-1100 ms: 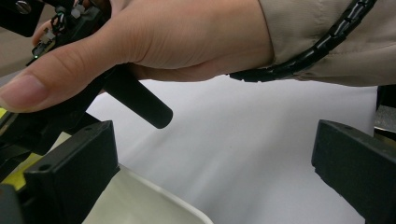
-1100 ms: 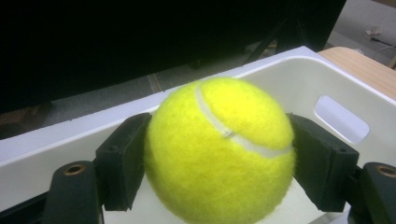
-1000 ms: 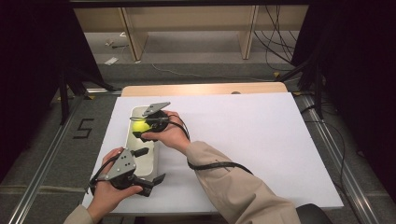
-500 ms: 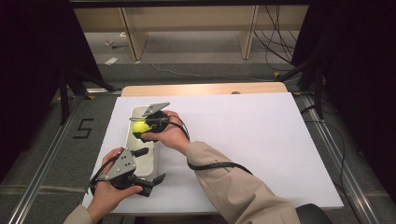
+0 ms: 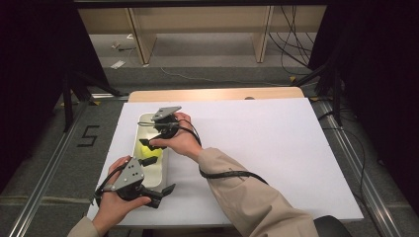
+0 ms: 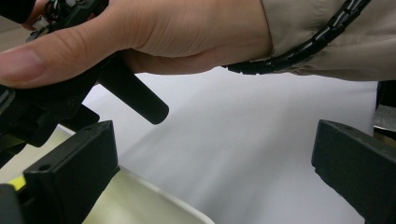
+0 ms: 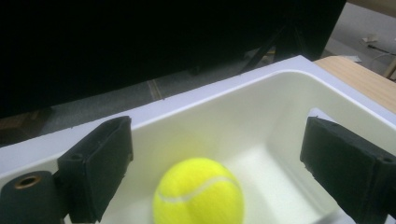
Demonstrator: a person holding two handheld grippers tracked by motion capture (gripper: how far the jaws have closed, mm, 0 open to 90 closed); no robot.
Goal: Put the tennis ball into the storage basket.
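The yellow tennis ball [image 7: 198,192] sits inside the white tub [image 7: 261,116], free between the right gripper [image 7: 224,163]'s jaws, which have just been opening wide. The left gripper [image 5: 165,190] rests spread apart, empty, on the white table [image 5: 276,148]. Dark curtains surround it. The hand hides most of the ball from above.

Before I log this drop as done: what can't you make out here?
- High view: ball mostly hidden under the right gripper; only a yellow glow in the tray.
- Right gripper view: ball blurred, bottom cut by the edge; resting or falling, unclear.
- Left gripper view: tray interior cut off.
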